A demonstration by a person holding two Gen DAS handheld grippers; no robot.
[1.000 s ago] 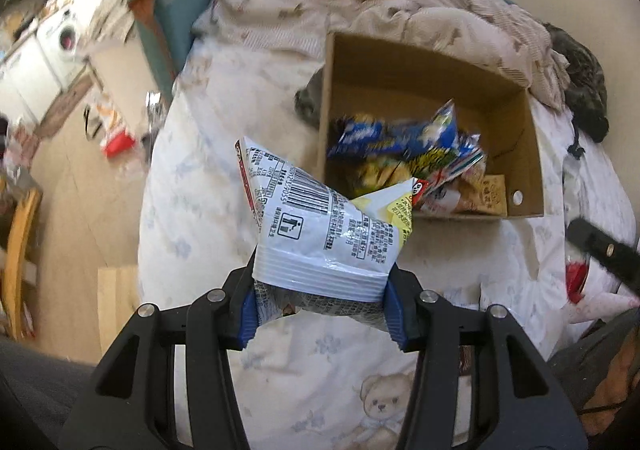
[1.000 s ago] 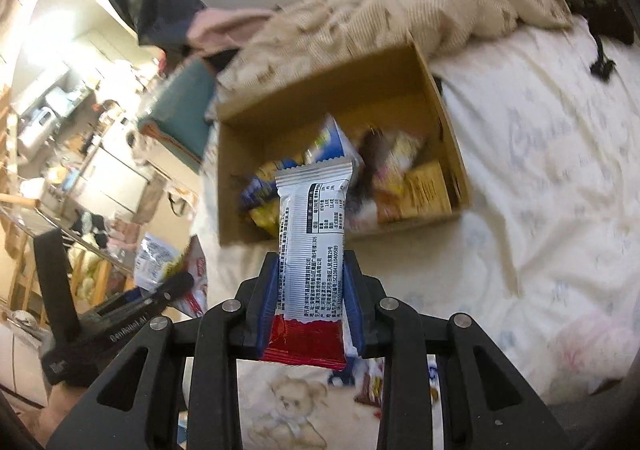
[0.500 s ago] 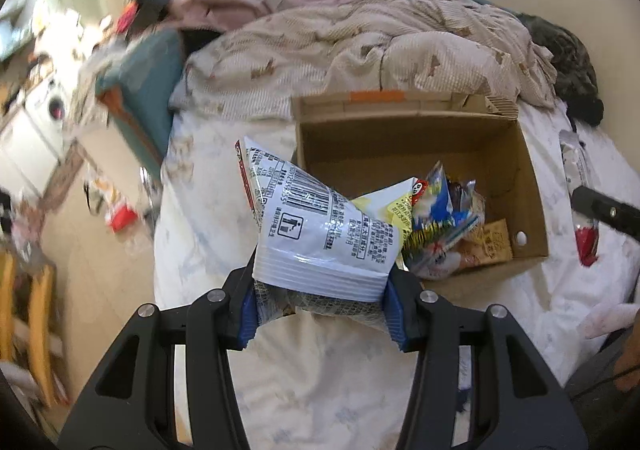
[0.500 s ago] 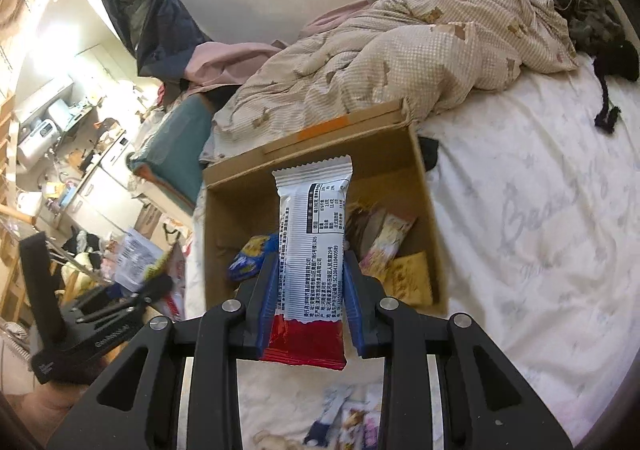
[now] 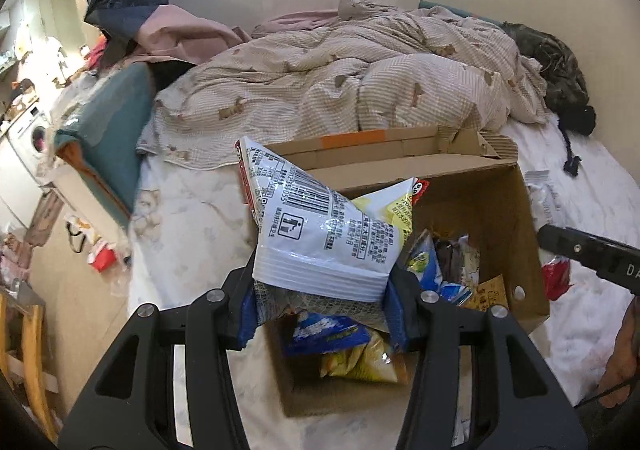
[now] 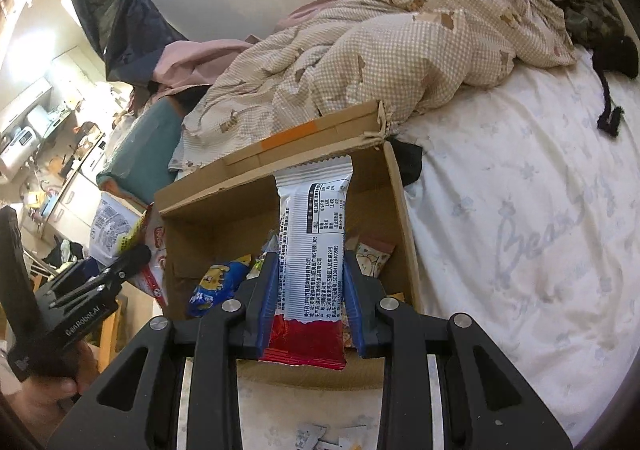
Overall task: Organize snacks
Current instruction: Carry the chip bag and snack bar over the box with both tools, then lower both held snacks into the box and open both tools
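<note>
Two packets are in our grippers at this moment, one in each. The left gripper point(image 5: 322, 316) is clenched on a wide white snack bag point(image 5: 320, 234), holding it by its sealed lower edge, so the puffy body stands up in front of the camera and its barcode side faces us. The right gripper point(image 6: 310, 300) is clenched on a slim white and red snack bar point(image 6: 314, 246), taken near its red end, so the long part points forward over the box.

We hold both packets by an end, we think, because in this way the free part can hang over the opening and fall cleanly when the jaws let go.

The cardboard box point(image 5: 520, 234) stands open on the white bed sheet point(image 6: 520, 250), just in front of the checked quilt point(image 5: 360, 90). Its flaps are folded out, so nothing covers the opening. Inside we see several snacks already lying loose, among them a blue packet point(image 6: 212, 282) and a yellow packet point(image 5: 360, 364). This tells us the box is the collecting place, and the sorting is partly done.

In the left wrist view the bag is above the left part of the box. In the right wrist view the bar is above the middle. In our judgement, the next step is to lower them a little and release them inside, apart from each other, so they do not catch on the box walls.
</note>
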